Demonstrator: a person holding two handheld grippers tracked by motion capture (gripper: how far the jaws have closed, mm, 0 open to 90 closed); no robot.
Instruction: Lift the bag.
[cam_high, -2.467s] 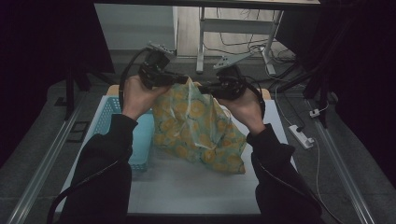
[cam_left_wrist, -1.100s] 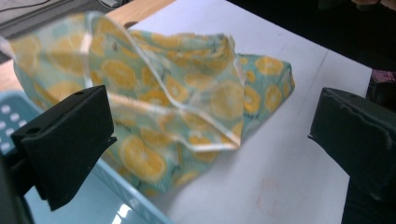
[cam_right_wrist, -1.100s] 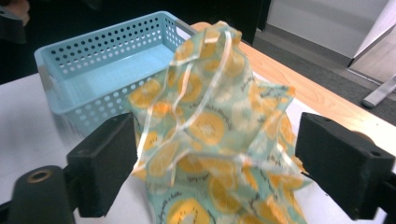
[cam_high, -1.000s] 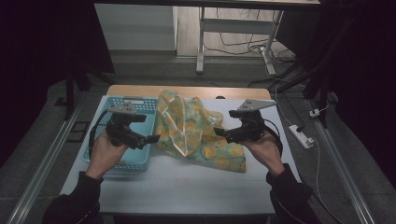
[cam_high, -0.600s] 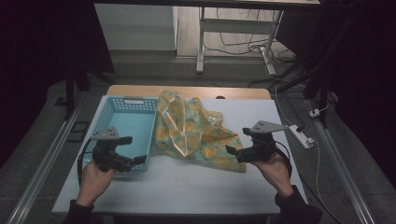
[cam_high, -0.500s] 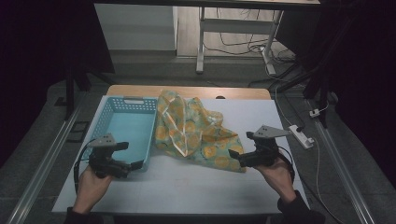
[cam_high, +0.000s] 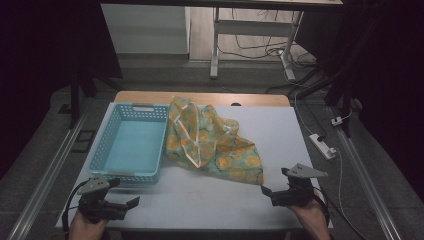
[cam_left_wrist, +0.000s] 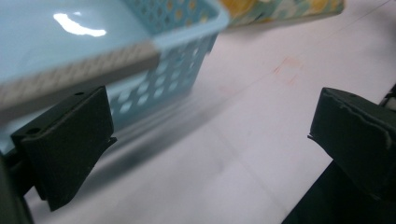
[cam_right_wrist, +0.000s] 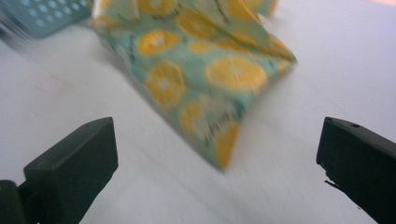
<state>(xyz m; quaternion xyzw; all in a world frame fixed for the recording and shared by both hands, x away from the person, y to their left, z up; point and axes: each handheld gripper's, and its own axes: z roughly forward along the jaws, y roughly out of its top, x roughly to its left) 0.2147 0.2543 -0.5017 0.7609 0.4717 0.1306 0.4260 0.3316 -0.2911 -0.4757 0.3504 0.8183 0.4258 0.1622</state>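
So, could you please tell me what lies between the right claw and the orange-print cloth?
Only bare white table: in the right gripper view, the open right claw faces the cloth across it.

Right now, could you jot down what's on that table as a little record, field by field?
Cloth: orange-slice patterned cloth, crumpled in a heap on the table, its left edge against the basket
Basket: light blue basket, nothing inside, left of the cloth
Table: white table
Left gripper: near front left corner, fingers wide apart, nothing between them
Right gripper: near front right corner, fingers wide apart, pointing at the cloth, apart from it
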